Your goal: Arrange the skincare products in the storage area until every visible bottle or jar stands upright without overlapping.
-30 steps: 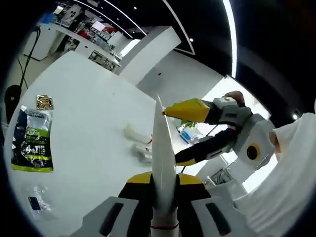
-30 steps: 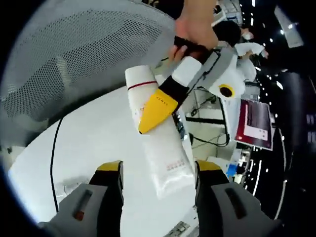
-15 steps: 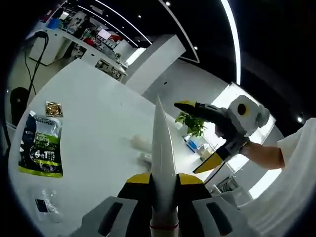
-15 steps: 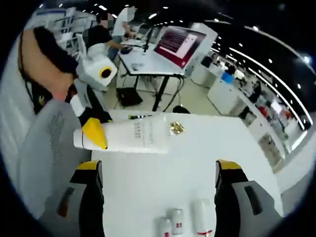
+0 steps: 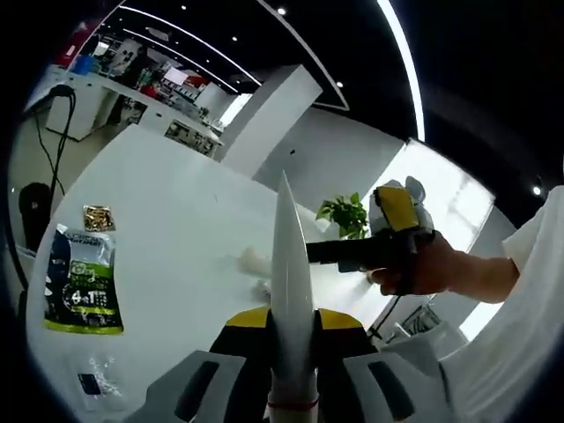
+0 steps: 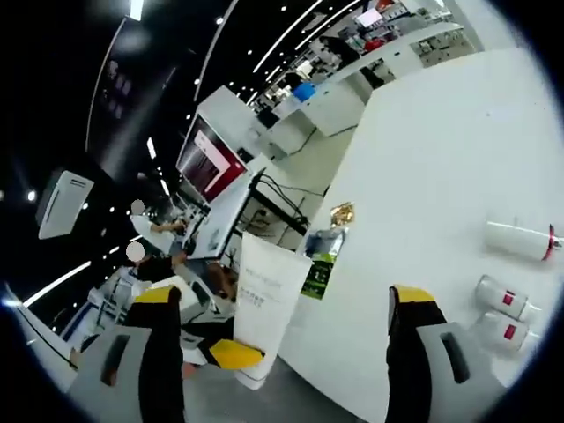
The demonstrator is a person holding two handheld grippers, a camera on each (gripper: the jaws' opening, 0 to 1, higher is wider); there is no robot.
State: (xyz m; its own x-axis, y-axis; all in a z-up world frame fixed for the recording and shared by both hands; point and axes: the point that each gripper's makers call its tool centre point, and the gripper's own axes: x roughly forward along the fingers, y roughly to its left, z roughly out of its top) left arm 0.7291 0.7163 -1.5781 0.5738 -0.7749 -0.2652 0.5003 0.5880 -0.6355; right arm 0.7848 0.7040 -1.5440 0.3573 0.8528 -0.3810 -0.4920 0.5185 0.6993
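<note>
A tall white tube (image 5: 292,264) rises edge-on between my left gripper's jaws, and my left gripper (image 5: 293,319) is shut on it. The right gripper view has the same tube (image 6: 264,295) upright at lower centre, with a yellow fingertip (image 6: 233,354) of the left gripper against its base. My right gripper (image 6: 284,304) is open, its jaws wide apart either side of the tube and clear of it. A hand carries the right gripper (image 5: 388,240) over the table's far right. Three small white bottles (image 6: 520,240) (image 6: 502,298) (image 6: 508,333) lie on their sides on the white table (image 6: 423,150).
A green and black snack bag (image 5: 84,282) and a small gold packet (image 5: 99,218) lie on the table's left part. A clear wrapper (image 5: 92,381) sits near the front edge. Desks, screens and people are beyond the table edge (image 6: 291,247).
The right gripper has swung round, so its view has turned from the table's length to a tilted look across it. In the left gripper view it has dropped lower. The tube stays gripped.
</note>
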